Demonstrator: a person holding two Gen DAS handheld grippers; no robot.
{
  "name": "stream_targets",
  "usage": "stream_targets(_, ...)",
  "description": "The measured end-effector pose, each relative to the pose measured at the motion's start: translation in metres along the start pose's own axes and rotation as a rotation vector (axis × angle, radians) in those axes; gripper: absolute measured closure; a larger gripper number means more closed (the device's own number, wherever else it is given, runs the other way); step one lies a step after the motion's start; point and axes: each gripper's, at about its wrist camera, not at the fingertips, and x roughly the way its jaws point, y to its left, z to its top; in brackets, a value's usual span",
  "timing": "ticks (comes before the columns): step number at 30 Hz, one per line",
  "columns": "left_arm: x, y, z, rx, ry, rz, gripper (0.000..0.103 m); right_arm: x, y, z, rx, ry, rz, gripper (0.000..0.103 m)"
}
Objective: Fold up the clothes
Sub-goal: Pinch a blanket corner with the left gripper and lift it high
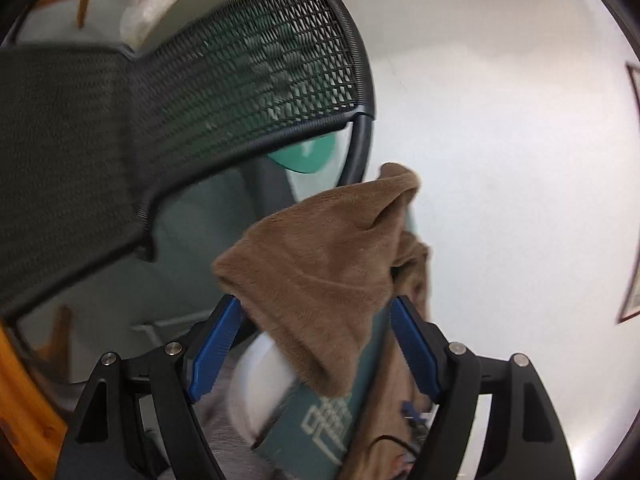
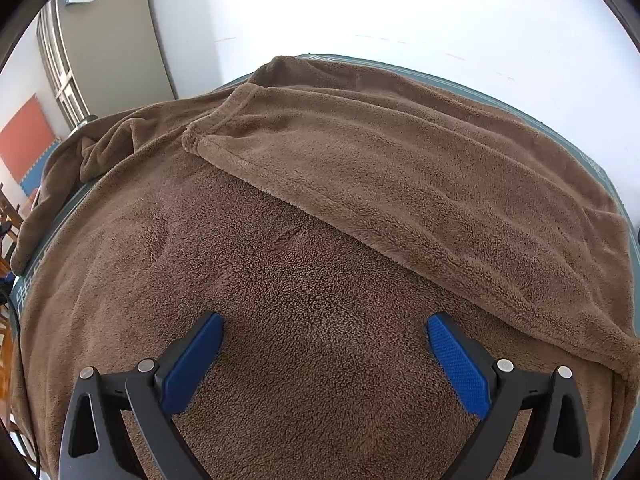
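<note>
While the left gripper (image 1: 316, 320) is lifting a bunched corner of the brown fleece garment (image 1: 320, 256) that sits between its parted blue jaws, whether they are pinching it cannot be told, so the plush pile may be slipping free. Beneath the right gripper (image 2: 324, 344), wide open and empty, the garment (image 2: 320, 260) is lying across the teal mat (image 2: 624, 208), one rounded flap folded over ahead of the jaws; a sleeve hanging off the mat's edge, ahead and left of the jaws, could be dragging the fold askew.

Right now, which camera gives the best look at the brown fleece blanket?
The right wrist view: the brown fleece blanket lies spread, one edge folded over. The left wrist view shows only a bunched corner between the left claw's fingers.
</note>
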Motion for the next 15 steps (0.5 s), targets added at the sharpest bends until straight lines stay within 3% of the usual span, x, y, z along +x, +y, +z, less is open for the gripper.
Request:
stream_targets(7,0.004,0.006,0.004,-0.056,0.002,-0.110,0.024,-0.004,0.000,-0.004,-0.005,0.000,0.001,0.000)
stream_targets(11,0.001,0.010,0.006,-0.081,-0.008,-0.171,0.031,-0.005,-0.001,-0.004,-0.006,-0.001,0.002,0.000)
stream_targets(15,0.002,0.011,0.009,-0.107,-0.009,-0.221,0.032,-0.005,-0.001,-0.005,-0.007,-0.001,0.001,0.000)
